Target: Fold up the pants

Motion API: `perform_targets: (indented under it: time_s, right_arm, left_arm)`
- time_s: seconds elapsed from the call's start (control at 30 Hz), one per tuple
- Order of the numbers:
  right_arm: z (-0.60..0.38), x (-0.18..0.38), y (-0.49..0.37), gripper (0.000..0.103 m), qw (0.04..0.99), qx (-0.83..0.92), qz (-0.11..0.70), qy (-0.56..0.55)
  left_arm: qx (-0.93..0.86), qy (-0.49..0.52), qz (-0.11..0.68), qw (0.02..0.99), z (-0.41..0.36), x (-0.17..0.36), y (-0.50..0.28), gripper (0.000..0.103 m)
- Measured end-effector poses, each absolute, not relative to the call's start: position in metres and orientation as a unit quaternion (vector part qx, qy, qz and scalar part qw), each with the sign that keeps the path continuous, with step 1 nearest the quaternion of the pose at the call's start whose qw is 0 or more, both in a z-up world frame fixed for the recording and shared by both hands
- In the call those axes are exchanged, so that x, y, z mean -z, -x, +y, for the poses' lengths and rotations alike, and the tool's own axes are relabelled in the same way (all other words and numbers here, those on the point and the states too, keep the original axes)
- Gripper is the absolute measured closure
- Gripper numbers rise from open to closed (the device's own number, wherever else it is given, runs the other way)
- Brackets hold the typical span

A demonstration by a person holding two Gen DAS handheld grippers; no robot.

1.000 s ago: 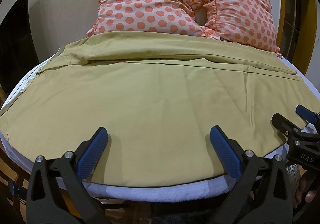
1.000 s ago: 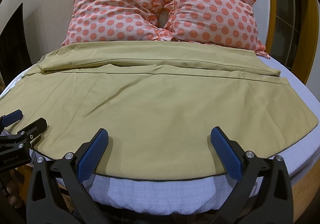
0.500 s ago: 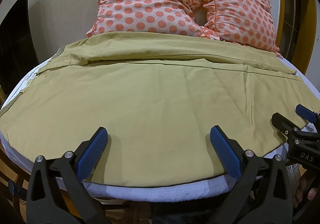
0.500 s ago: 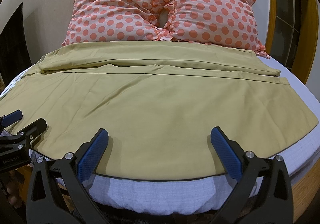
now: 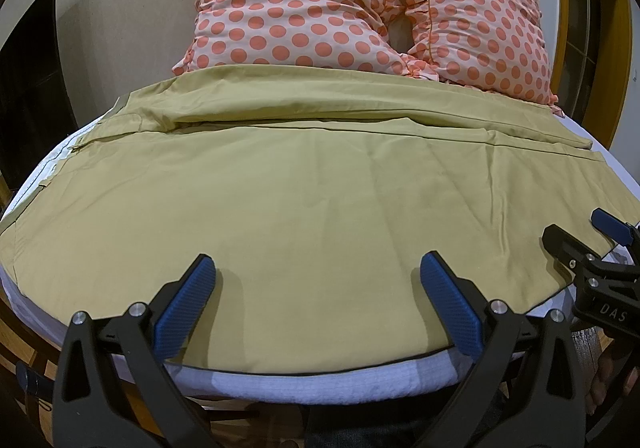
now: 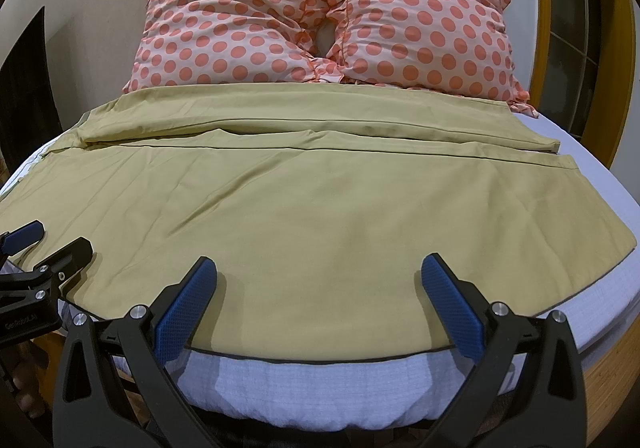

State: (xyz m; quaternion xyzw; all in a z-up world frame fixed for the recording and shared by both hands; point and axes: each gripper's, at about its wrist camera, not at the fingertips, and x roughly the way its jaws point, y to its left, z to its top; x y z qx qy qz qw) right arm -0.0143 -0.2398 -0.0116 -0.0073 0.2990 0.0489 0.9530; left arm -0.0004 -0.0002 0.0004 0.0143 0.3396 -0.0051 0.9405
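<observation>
While both tools hang over the near edge of the bed, we record the wide olive-yellow cloth pants (image 5: 304,207) lying spread flat across the white quilted mattress (image 6: 320,380), reaching from that near edge back to the pillows. Their far portion is doubled over into a long flat band running side to side, just in front of two salmon-pink polka-dot frilled pillows (image 6: 320,15), which lean against the beige wall. A thin dark hem traces the near border of the cloth, with a strip of mattress exposed below it.

We find the left gripper (image 5: 316,300) with its jaws released and spread wide, blue pads just above the cloth near the hem, nothing between them. The right gripper (image 6: 320,300) stands the same way: jaws released, wide, nothing held, poised at the near hem. Each tool appears at the margin of the other's view, well apart along the same edge. Whether any pad actually touches the fabric we cannot tell from these distorted views. A wooden frame (image 6: 544,7) curves up beside the pillows on the right.
</observation>
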Motion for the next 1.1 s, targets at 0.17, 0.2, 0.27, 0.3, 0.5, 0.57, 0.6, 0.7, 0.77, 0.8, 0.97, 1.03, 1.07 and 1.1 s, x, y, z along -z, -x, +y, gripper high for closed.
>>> perform_targets:
  time_s: [0.17, 0.2, 0.27, 0.3, 0.5, 0.57, 0.6, 0.7, 0.77, 0.8, 0.97, 1.03, 1.07, 1.1]
  right_arm:
    - [-0.2399, 0.0122, 0.0142, 0.001, 0.953, -0.049, 0.299, 0.007]
    - [-0.2399, 0.0122, 0.0141, 0.001, 0.953, -0.049, 0.299, 0.007]
    - [-0.2399, 0.0122, 0.0141, 0.001, 0.953, -0.049, 0.299, 0.007]
    - [-0.2400, 0.0122, 0.0142, 0.001, 0.953, -0.049, 0.299, 0.007]
    - [-0.2401, 0.0123, 0.0141, 0.001, 0.953, -0.049, 0.298, 0.007]
    - [-0.2400, 0.0121, 0.0141, 0.001, 0.953, -0.049, 0.298, 0.007]
    - [-0.2400, 0.0121, 0.0143, 0.001, 0.953, -0.049, 0.298, 0.007]
    - [-0.2397, 0.0116, 0.0145, 0.001, 0.953, -0.048, 0.298, 0.008]
    - [-0.2396, 0.0115, 0.0147, 0.001, 0.953, -0.049, 0.300, 0.008]
    - [-0.2397, 0.0112, 0.0144, 0.001, 0.952, -0.050, 0.301, 0.009]
    - [-0.2428, 0.0143, 0.0123, 0.001, 0.952, -0.052, 0.302, 0.009]
    - [-0.2462, 0.0121, 0.0123, 0.001, 0.953, -0.052, 0.300, 0.009]
    - [-0.2407, 0.0121, 0.0150, 0.001, 0.953, -0.052, 0.299, 0.010]
    - [-0.2412, 0.0115, 0.0145, 0.001, 0.953, -0.053, 0.299, 0.011]
  left_arm:
    - [0.005, -0.014, 0.339, 0.941, -0.0002, -0.0006, 0.0004, 0.002]
    - [0.005, -0.014, 0.339, 0.941, -0.0002, -0.0006, 0.0004, 0.002]
    - [0.005, -0.014, 0.339, 0.941, -0.0002, -0.0005, 0.0005, 0.002]
    - [0.005, -0.014, 0.339, 0.941, -0.0002, -0.0006, 0.0004, 0.002]
    - [0.005, -0.014, 0.339, 0.941, -0.0002, -0.0006, 0.0006, 0.002]
    - [0.005, -0.014, 0.338, 0.941, -0.0002, -0.0005, 0.0006, 0.002]
    - [0.005, -0.014, 0.338, 0.941, -0.0002, -0.0005, 0.0006, 0.002]
    - [0.006, -0.014, 0.338, 0.941, -0.0002, -0.0005, 0.0007, 0.002]
    - [0.006, -0.015, 0.339, 0.941, -0.0004, -0.0007, 0.0005, 0.002]
    - [0.006, -0.015, 0.339, 0.941, -0.0005, -0.0008, 0.0003, 0.002]
    - [0.006, -0.015, 0.338, 0.941, -0.0004, -0.0007, 0.0007, 0.002]
    - [0.006, -0.015, 0.337, 0.941, -0.0005, -0.0009, 0.0007, 0.002]
    - [0.006, -0.015, 0.336, 0.942, -0.0032, -0.0032, 0.0003, 0.002]
    - [0.006, -0.016, 0.336, 0.942, -0.0051, -0.0034, -0.0030, 0.002]
